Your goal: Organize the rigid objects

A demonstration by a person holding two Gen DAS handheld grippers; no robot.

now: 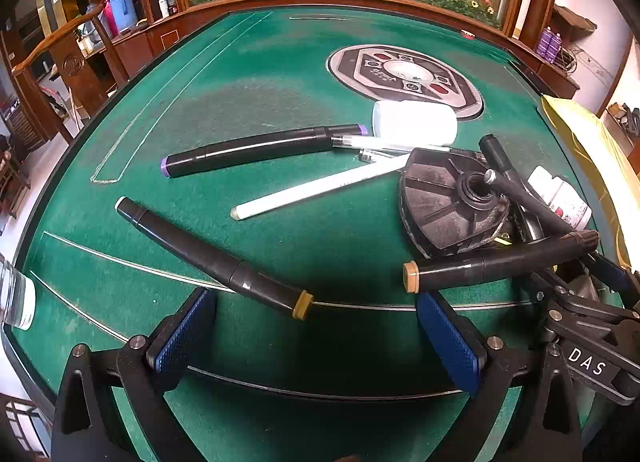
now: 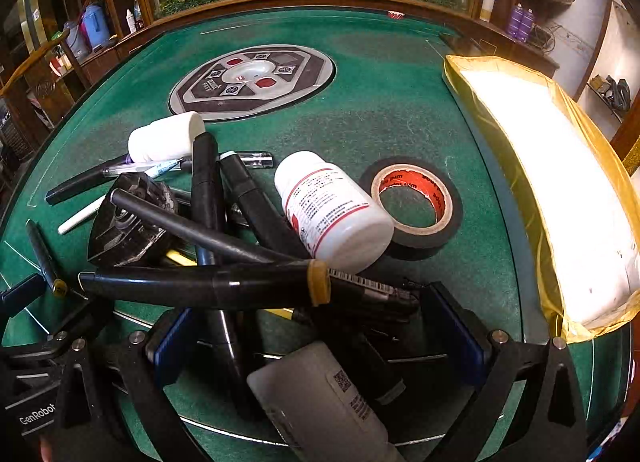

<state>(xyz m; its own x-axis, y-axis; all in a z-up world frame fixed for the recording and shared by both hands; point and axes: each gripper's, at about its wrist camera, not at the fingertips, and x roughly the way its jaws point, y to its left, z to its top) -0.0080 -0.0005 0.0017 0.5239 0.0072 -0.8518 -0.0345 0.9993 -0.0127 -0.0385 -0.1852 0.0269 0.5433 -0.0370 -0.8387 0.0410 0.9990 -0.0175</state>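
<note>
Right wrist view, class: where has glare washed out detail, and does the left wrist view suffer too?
Right wrist view: the gold-wrapped package is blown out white on top. Left wrist view: the white bottle glares featureless; table lines bow from fisheye distortion.

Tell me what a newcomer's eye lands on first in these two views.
A tangled heap of black markers crossing right before the open right gripper, with a white pill bottle lying on it. Beside it a black tape roll lies flat, and a gold-wrapped box glares at the table's right edge.
</note>
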